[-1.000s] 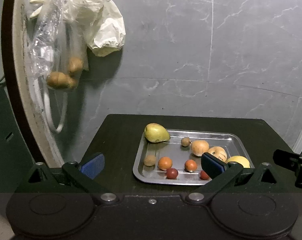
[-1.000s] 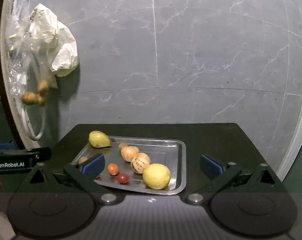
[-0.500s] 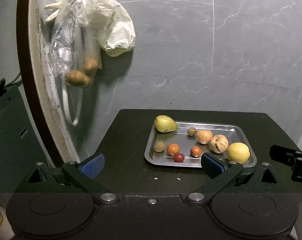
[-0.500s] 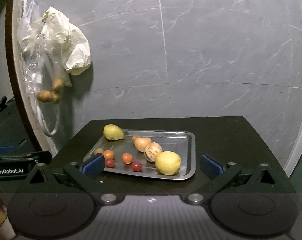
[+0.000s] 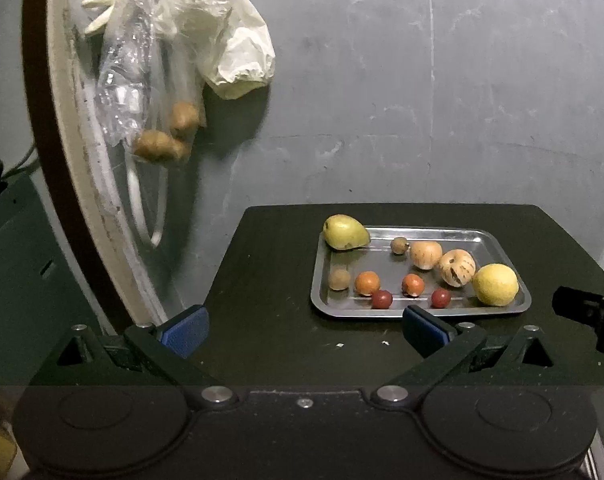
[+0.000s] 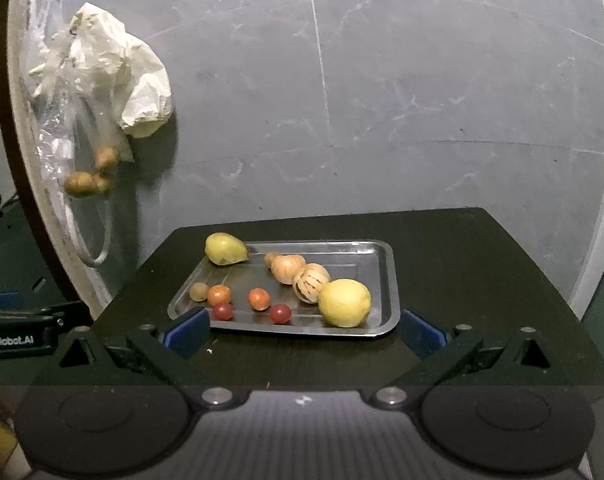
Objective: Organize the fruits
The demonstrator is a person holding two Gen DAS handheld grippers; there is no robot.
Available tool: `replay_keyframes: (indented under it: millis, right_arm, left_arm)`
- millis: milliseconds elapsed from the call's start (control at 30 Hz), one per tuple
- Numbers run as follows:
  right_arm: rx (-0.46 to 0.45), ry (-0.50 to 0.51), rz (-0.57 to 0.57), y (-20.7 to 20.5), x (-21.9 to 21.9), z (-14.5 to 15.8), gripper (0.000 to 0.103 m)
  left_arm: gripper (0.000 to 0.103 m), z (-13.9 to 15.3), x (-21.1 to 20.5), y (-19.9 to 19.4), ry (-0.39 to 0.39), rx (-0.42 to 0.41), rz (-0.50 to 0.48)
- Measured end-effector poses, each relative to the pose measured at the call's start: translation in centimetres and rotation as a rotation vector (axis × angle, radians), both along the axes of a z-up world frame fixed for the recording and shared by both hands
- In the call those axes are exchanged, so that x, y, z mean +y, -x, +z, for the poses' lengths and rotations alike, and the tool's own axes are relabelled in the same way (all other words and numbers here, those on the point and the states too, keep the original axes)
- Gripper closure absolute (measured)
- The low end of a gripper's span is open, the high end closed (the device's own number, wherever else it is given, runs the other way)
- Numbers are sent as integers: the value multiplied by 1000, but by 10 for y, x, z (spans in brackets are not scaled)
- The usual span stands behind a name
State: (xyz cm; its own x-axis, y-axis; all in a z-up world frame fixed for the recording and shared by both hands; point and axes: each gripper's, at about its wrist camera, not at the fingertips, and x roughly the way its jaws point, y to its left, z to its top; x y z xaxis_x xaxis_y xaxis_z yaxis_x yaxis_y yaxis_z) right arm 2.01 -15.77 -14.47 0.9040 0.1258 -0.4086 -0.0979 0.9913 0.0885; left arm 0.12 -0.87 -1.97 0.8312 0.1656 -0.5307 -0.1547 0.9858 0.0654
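A steel tray (image 5: pixel 498 240) (image 6: pixel 388 280) lies on a black table (image 5: pixel 269 264) (image 6: pixel 470 264). In it are a green pear (image 5: pixel 345 232) (image 6: pixel 225 249), a yellow lemon (image 5: pixel 495 284) (image 6: pixel 344 303), two pale striped fruits (image 5: pixel 457 267) (image 6: pixel 310 277), two small orange fruits (image 5: pixel 367 282) (image 6: pixel 258 299), two red cherry tomatoes (image 5: pixel 382 299) (image 6: pixel 280 314) and small brown fruits (image 5: pixel 339 279) (image 6: pixel 199 291). My left gripper (image 5: pixel 304 330) is open and empty, in front of the tray's near left. My right gripper (image 6: pixel 304 330) is open and empty before the tray's front edge.
Plastic bags (image 5: pixel 181 40) (image 6: pixel 101 80) with brown tubers (image 5: pixel 159 146) (image 6: pixel 79 183) hang on the grey marble wall at the left. A dark cabinet (image 5: pixel 17 248) stands left of the table. The other gripper shows at the frame edge (image 5: pixel 590 312) (image 6: pixel 17 336).
Both grippers have drawn back from the tray and risen, so the tray looks smaller and farther. Both stayed open and empty. The fruits have not moved.
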Motion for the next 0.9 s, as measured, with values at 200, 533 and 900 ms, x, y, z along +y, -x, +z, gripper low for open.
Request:
replay_keyframes:
  millis: [200,533,900]
  right_arm:
    - [-5,6,-41,5,19,0,0]
    - [-26,21,-102,24,42,-8,0]
    - [-7,41,-125,34,49,-10,0]
  left_arm:
    - [1,-1,16,-5,-4,13,-65]
    - [1,-12,38,-1,12,7,-136]
    - [1,-20,45,3,19,27,-168]
